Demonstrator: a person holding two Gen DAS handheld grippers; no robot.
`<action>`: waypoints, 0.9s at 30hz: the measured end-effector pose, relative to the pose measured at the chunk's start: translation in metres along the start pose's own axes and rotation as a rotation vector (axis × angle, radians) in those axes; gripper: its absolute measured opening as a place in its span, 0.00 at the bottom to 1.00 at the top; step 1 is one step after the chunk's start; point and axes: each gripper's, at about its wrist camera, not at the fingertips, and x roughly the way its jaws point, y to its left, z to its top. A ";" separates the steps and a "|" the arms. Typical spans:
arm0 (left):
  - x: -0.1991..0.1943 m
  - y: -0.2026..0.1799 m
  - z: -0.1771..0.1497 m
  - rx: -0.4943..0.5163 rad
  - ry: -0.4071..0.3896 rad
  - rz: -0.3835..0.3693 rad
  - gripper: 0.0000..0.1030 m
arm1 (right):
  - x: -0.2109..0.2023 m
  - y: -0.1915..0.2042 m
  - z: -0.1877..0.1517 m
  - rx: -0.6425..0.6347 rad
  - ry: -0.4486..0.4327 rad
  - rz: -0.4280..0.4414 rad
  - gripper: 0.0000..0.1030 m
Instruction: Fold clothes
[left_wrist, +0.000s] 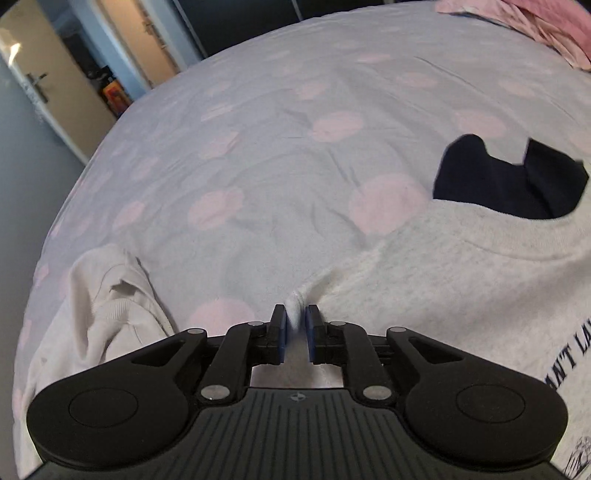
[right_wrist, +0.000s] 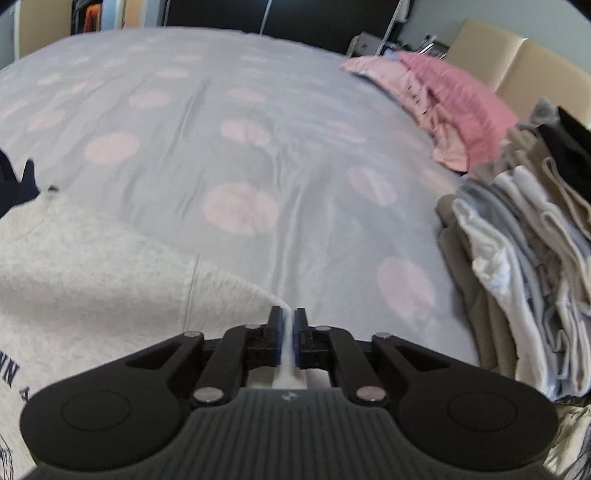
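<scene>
Spread face-up on the bed's pale blue cover with pink dots (left_wrist: 258, 166): a heather-grey fleece sweatshirt with dark navy lettering (left_wrist: 461, 288), navy lining showing inside the round collar. Collar pointing away from both cameras, printed chest toward them.

Left claw (left_wrist: 295, 321) clenched on a pinched ridge of the grey fleece near the shoulder on its side, fabric bunched up between the blue pads. Right claw (right_wrist: 288, 325) likewise clamped on a thin edge of the same sweatshirt at the opposite shoulder, just past the sleeve seam, a sliver of pale cloth visible between the pads. Both grips low, close to the cover; cannot tell from either view whether the cloth is lifted clear or merely pulled taut.

Off to the left in the left wrist view, a crumpled off-white garment with a ribbed cuff (left_wrist: 110, 306), loose and unfolded, near but apart from the sweatshirt. At the right edge of the right wrist view, a stack of folded clothes in beige, white and grey (right_wrist: 517, 258), with a pink pillow (right_wrist: 454, 99) beyond it at the head of the bed.

Judging by this: early in folding this particular piece. Laid flat and gripped at both shoulders, yet no fold made in what shows. Stack suggests several items already finished; sweatshirt and probably the off-white garment left to do.
</scene>
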 end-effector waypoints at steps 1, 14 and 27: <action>-0.005 0.003 0.003 0.008 -0.015 -0.008 0.19 | 0.000 -0.001 0.000 -0.011 0.005 0.005 0.15; -0.015 -0.017 0.053 0.030 -0.153 -0.250 0.39 | -0.044 0.020 0.055 -0.074 -0.127 0.335 0.39; 0.043 -0.053 0.040 0.078 -0.086 -0.289 0.45 | 0.025 0.092 0.056 -0.204 -0.004 0.444 0.43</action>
